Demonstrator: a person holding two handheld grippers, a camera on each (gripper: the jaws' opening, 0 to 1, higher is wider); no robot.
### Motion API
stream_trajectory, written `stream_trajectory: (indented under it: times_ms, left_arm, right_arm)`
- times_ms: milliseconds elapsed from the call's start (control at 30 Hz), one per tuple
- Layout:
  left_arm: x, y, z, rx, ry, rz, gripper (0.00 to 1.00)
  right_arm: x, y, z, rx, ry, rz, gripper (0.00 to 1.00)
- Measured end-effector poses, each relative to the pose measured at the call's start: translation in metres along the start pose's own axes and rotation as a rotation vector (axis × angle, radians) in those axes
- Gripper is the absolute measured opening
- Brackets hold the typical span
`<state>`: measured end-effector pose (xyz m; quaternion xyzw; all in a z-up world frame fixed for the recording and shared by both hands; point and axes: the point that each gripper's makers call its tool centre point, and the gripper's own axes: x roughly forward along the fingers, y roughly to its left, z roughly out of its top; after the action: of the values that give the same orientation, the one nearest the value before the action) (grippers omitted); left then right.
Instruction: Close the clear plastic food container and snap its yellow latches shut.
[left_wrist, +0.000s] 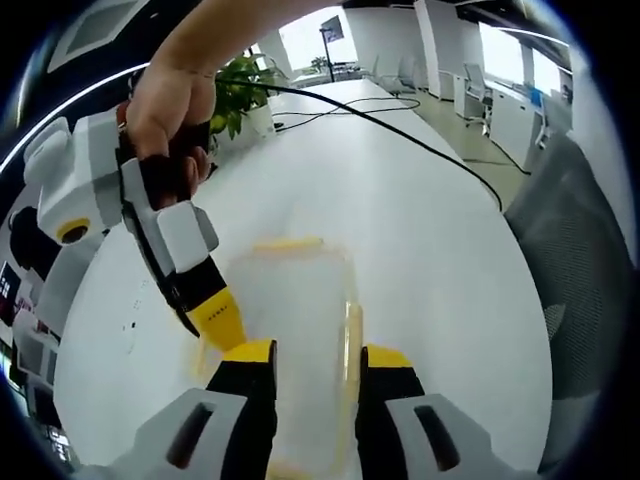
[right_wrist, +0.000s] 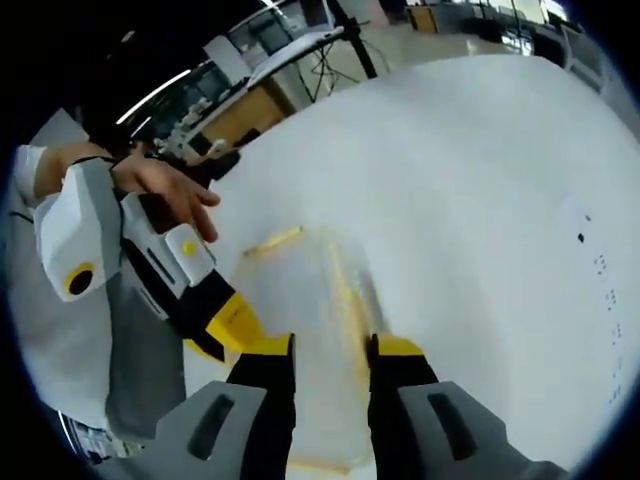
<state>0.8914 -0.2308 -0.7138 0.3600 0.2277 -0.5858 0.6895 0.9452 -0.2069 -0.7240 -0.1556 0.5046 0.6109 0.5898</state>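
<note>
Open office beyond, windows bright at the far end. Long white counter (left_wrist: 400, 200) running away toward them, bare and glossy over most of its length, wide free room to the right of the work. Grey chair (left_wrist: 580, 230) tucked against the counter's right edge. Black cable (left_wrist: 420, 140) snaking across the far half, well apart from the action. Green plant (left_wrist: 240, 90) standing at the far left edge.

Near end now: clear plastic food container (left_wrist: 300, 310) sitting on the counter, close to the near edge, lid on top. Yellow latches (left_wrist: 288, 244) showing along its far side and right side, hazy through the plastic.

Left gripper (left_wrist: 318, 356) over the container's near edge, fingers spread, straddling the right-hand latch strip. Right gripper (right_wrist: 330, 348) likewise astride the container, fingers parted; whether pressing or just hovering, cannot tell. Hand (right_wrist: 165, 190) wrapped round the other gripper's body.
</note>
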Motion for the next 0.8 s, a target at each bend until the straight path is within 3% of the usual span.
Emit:
stream_trajectory:
  times_ms: [233,600,800]
  left_arm:
    - [0.0043,-0.003,-0.0015,0.031,0.044,0.044,0.21]
    - [0.0061,-0.0002,-0.0014,0.07,0.061,0.062,0.24]
    - [0.0028,0.0009,-0.0004,0.061,0.057,0.076,0.25]
  right_arm:
    - [-0.0005,-0.0001,-0.0044,0.006,-0.017,-0.003,0.22]
    - [-0.0014,-0.0009,-0.0033,0.004,-0.042,-0.004,0.27]
    - [-0.0023,0.0003,0.0001,0.045,-0.049,-0.048,0.31]
